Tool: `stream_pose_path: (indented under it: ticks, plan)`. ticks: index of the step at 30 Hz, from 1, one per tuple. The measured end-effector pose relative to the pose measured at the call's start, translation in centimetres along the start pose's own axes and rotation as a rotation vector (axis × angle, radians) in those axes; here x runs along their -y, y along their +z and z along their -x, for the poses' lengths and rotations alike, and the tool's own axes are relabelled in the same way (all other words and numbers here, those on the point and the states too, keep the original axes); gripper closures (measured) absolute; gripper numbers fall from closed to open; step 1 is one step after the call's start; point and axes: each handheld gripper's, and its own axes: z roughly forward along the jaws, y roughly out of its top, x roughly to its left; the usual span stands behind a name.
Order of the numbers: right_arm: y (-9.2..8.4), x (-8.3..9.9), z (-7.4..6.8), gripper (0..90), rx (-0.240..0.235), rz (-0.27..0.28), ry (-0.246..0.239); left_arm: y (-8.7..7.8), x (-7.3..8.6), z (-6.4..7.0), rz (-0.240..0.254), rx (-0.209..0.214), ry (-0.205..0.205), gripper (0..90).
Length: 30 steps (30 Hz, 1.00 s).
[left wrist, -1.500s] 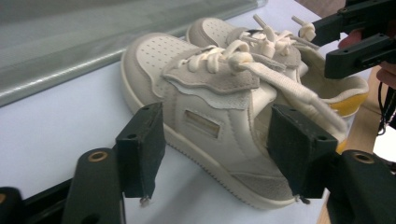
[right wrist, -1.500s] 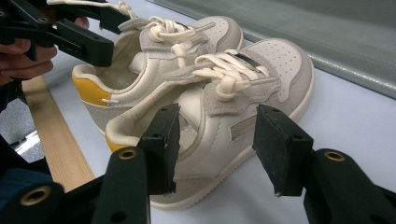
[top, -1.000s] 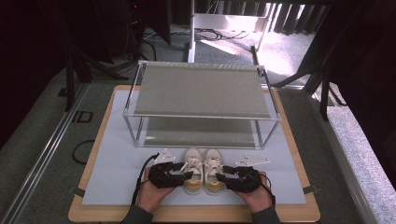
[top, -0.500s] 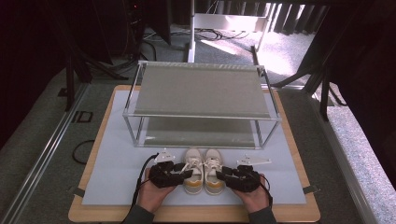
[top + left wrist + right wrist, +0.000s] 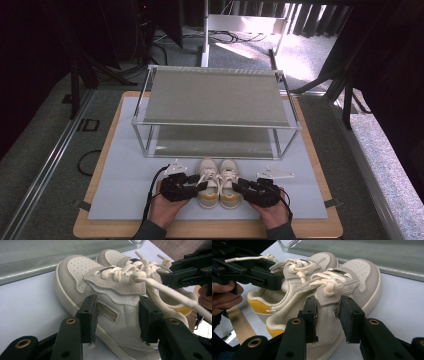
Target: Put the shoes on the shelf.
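High view: each gripper meets its shoe's outer side. Left gripper [image 5: 117,317] brackets the left shoe [image 5: 105,297], unclenched; right gripper [image 5: 327,315] pinches the right shoe [image 5: 352,282], likely for a paired lift.

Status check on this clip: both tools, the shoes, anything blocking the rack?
Left tool open, jaws flanking left shoe. Right tool shut on right shoe side. Pair side by side on mat, toes toward rack. Path to lower shelf unobstructed.

left tongs [image 5: 117,317] spread around cream sneaker's [image 5: 100,292] side, lace [image 5: 170,293] across right jaw, other tongs [image 5: 190,271] beyond
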Motion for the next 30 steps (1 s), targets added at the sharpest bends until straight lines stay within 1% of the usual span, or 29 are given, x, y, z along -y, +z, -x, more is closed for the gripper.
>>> stream_pose_path:
  ticks: [6, 11, 14, 15, 16, 19, 22, 23, 24, 26, 30]
  plan:
    - [-0.09, 0.03, -0.04, 68.4, -0.004, 0.011, 0.002, -0.14, -0.18, 0.10, 0.013, -0.004, 0.000, 54.3]
    - [-0.21, 0.02, 0.06, 69.0, -0.011, 0.024, 0.024, -0.15, -0.18, 0.11, 0.023, 0.001, -0.011, 54.5]
    - [-0.30, 0.05, 0.10, 69.2, -0.013, 0.027, 0.029, -0.15, -0.09, 0.08, 0.029, 0.006, -0.019, 54.6]
    - [-0.30, 0.07, 0.13, 69.3, -0.013, 0.024, 0.031, -0.01, -0.03, 0.09, 0.017, 0.004, -0.015, 54.6]
    - [-0.28, 0.14, 0.16, 69.3, -0.013, 0.023, 0.035, 0.02, 0.05, 0.07, 0.017, 0.006, -0.019, 54.7]
    - [-0.29, 0.38, 0.35, 69.3, -0.026, 0.033, 0.050, -0.04, 0.14, 0.02, 0.029, 0.015, -0.026, 54.8]
    - [-0.36, 0.35, 0.32, 69.4, -0.031, 0.043, 0.052, -0.11, 0.01, 0.07, 0.031, 0.014, -0.021, 54.8]
    - [-0.41, 0.31, 0.34, 69.4, -0.032, 0.048, 0.051, -0.27, -0.12, 0.07, 0.043, 0.016, -0.025, 54.8]
    - [-0.41, 0.31, 0.34, 69.4, -0.032, 0.048, 0.051, -0.27, -0.12, 0.07, 0.043, 0.016, -0.025, 54.8]
    - [-0.60, 0.13, 0.40, 69.5, -0.040, 0.065, 0.058, -0.40, -0.35, 0.06, 0.055, 0.020, -0.023, 54.8]
    - [-0.66, -0.05, 0.46, 69.5, -0.039, 0.072, 0.058, -0.38, -0.49, 0.07, 0.056, 0.018, -0.020, 54.8]
